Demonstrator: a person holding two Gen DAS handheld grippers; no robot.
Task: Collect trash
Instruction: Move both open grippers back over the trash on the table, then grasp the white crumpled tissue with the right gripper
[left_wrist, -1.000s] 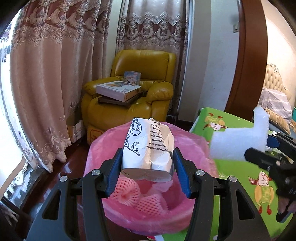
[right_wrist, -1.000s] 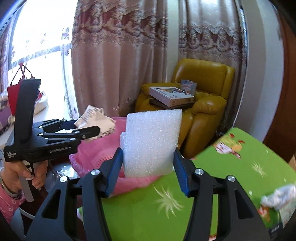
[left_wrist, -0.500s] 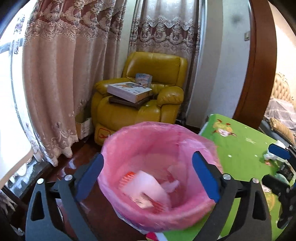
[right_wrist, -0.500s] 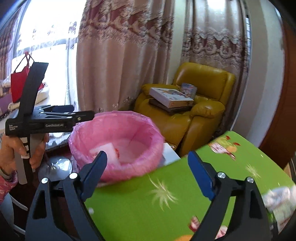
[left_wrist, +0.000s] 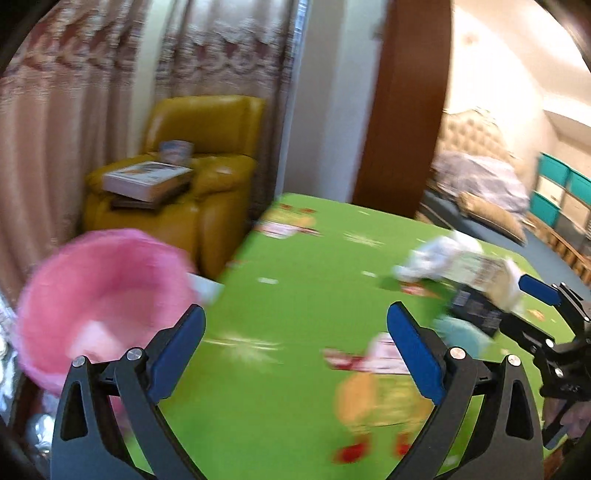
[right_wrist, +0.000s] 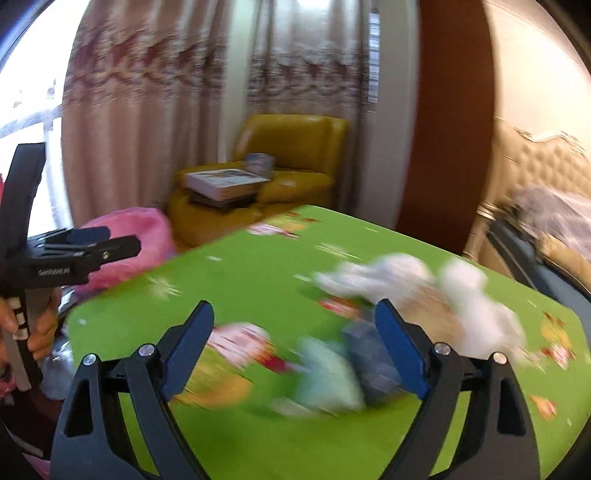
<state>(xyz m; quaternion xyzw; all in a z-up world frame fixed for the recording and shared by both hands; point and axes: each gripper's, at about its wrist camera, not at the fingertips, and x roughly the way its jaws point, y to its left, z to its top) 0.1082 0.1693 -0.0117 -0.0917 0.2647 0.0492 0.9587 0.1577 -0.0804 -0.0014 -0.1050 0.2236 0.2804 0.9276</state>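
A bin lined with a pink bag (left_wrist: 99, 291) stands left of the green table (left_wrist: 295, 295); it also shows in the right wrist view (right_wrist: 129, 251). My left gripper (left_wrist: 295, 347) is open and empty over the table's left part. My right gripper (right_wrist: 295, 350) is open and empty above blurred trash: a light teal piece (right_wrist: 328, 373), a dark box (right_wrist: 373, 358) and crumpled white paper (right_wrist: 406, 280). The same pile shows in the left wrist view (left_wrist: 461, 266), with the right gripper (left_wrist: 546, 306) beside it.
A yellow armchair (left_wrist: 199, 184) with books stands behind the bin, in front of curtains (left_wrist: 92, 92). A wooden door frame (left_wrist: 402, 110) and a bed (left_wrist: 480, 177) lie at the right. Both views are motion-blurred.
Both grippers opened over the pink bin and dropped the paper bag and the foam block. Both have since swung right, over the green table and toward the trash pile.
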